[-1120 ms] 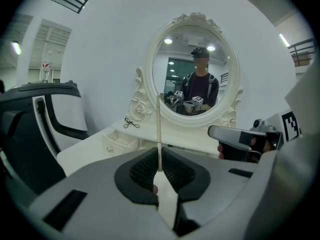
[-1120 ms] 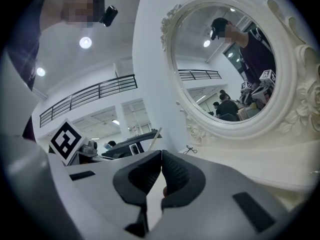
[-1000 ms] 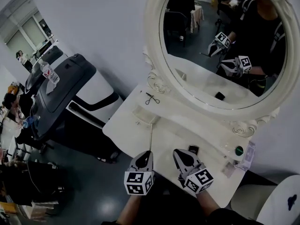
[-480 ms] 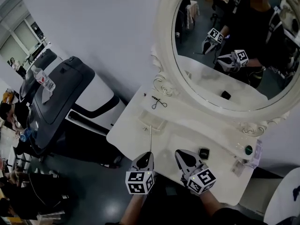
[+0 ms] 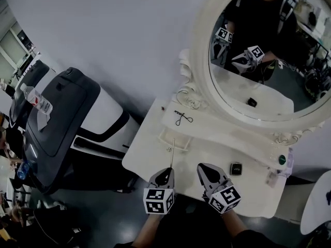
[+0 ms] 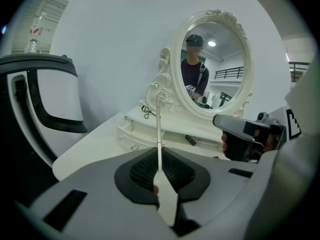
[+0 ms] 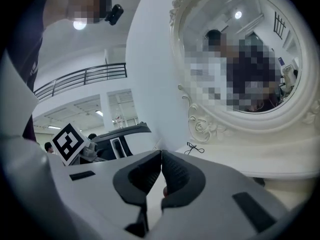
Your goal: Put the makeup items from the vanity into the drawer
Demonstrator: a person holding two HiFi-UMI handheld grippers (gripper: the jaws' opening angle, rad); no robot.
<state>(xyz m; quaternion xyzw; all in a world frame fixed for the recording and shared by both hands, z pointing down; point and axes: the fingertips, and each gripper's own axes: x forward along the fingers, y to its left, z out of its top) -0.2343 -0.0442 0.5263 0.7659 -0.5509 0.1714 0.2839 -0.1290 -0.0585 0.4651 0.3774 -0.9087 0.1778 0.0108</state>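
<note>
Two pairs of tongs are held over the near edge of the white vanity table. The left tongs are clamped on a thin pale makeup wand. Its long axis is pointed straight ahead at the small white drawer unit, just beyond its tip, whose knobbed front appears closed. The right tongs are shut on nothing, near a small black square compact. The drawer lies nearer the left tongs, but the empty right tongs are judged free to open it.
</note>
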